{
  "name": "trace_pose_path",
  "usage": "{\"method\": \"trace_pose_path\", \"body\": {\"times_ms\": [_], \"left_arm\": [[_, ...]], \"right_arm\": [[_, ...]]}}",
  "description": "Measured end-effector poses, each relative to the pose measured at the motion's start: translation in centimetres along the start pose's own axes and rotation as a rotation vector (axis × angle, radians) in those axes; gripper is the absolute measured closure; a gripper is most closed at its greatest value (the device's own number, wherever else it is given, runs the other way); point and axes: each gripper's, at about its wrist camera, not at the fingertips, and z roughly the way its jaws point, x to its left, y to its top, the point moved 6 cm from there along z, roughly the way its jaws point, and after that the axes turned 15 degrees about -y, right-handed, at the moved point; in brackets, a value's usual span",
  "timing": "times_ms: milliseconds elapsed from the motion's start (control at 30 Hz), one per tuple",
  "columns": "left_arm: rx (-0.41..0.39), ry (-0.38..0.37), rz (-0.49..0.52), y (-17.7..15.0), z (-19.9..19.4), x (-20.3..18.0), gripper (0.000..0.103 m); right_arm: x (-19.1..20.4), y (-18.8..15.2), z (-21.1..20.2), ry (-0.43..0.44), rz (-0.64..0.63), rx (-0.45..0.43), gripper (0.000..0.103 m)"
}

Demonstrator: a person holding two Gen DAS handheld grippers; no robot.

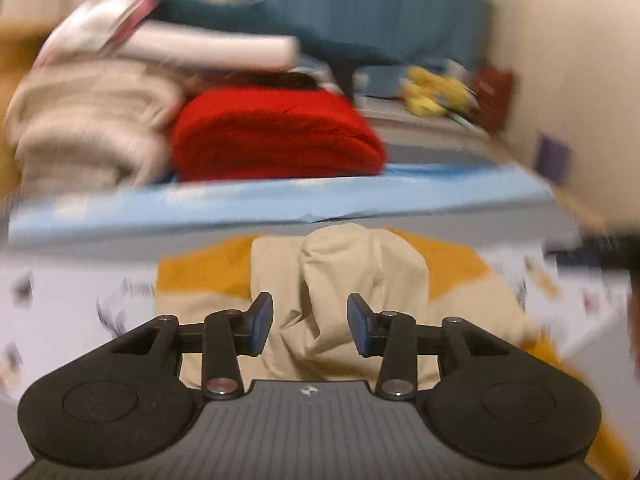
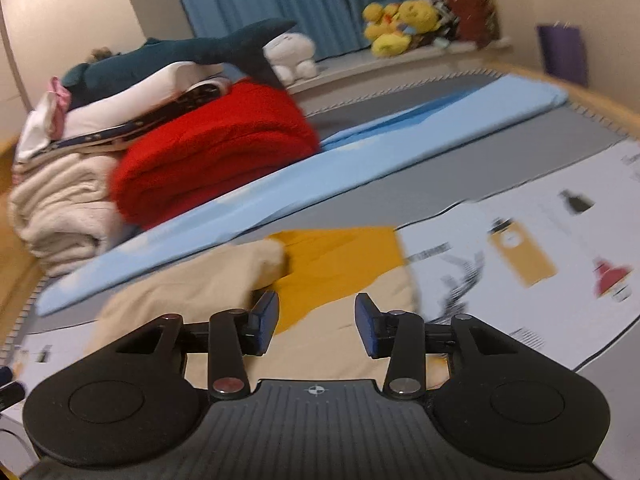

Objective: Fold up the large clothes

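A beige and mustard-yellow garment (image 1: 352, 280) lies bunched on a white printed sheet on the bed; it also shows in the right wrist view (image 2: 336, 264). My left gripper (image 1: 310, 324) is open, its jaws apart just above a raised beige fold, holding nothing. My right gripper (image 2: 316, 324) is open and empty above the garment's beige and mustard part near its right edge. Both views are motion-blurred.
A folded red blanket (image 2: 212, 152) and a cream blanket (image 2: 56, 208) are stacked at the back left with pillows and a plush shark (image 2: 208, 48). A light blue mat (image 2: 360, 152) crosses the bed. Yellow plush toys (image 2: 396, 28) sit by the blue curtain.
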Motion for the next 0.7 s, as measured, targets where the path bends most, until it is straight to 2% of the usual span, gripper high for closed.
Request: {"method": "trace_pose_path", "body": {"times_ms": [67,133,167,233,300,367,400,433,467,500,567,633,700], "left_arm": [[-0.016,0.015,-0.107,-0.1,1.6,1.1,0.058],[-0.047,-0.012,-0.173,-0.2,2.6,1.6,0.056],[-0.052,-0.036,-0.182,-0.1,3.5,1.5,0.054],[-0.03,-0.047,-0.153,-0.2,4.9,1.0,0.037],[-0.022,-0.035,-0.094,-0.2,6.1,0.8,0.036],[-0.025,-0.027,-0.101,-0.5,7.7,1.6,0.037],[-0.028,-0.032,-0.124,-0.9,8.2,2.0,0.043],[-0.023,-0.041,-0.15,-1.2,8.7,2.3,0.077],[0.0,-0.069,-0.18,-1.6,9.3,2.5,0.097],[0.014,-0.112,-0.198,-1.9,9.9,2.2,0.103],[0.072,-0.158,-0.148,-3.2,11.0,0.5,0.103],[0.261,-0.171,-0.054,-6.4,13.5,-1.7,0.103],[0.447,-0.121,-0.022,-10.1,15.8,-2.5,0.103]], "right_arm": [[1.1,-0.4,0.2,0.033,0.007,0.024,0.059],[2.1,-0.9,0.2,0.051,0.001,0.036,0.059],[2.6,-1.2,0.2,0.059,-0.01,0.041,0.059],[3.4,-1.6,0.4,0.074,-0.033,0.05,0.059],[3.8,-2.0,0.7,0.086,-0.047,0.062,0.059],[4.2,-2.3,1.2,0.095,-0.05,0.08,0.059],[4.3,-2.4,1.4,0.097,-0.051,0.089,0.059],[4.4,-2.6,1.7,0.096,-0.053,0.098,0.059],[4.5,-2.8,2.0,0.093,-0.054,0.106,0.059],[4.6,-3.0,2.2,0.091,-0.055,0.112,0.059],[4.9,-3.3,2.7,0.093,-0.06,0.124,0.059],[5.3,-3.6,2.9,0.096,-0.068,0.132,0.059],[5.6,-3.9,3.4,0.098,-0.072,0.139,0.058]]}}
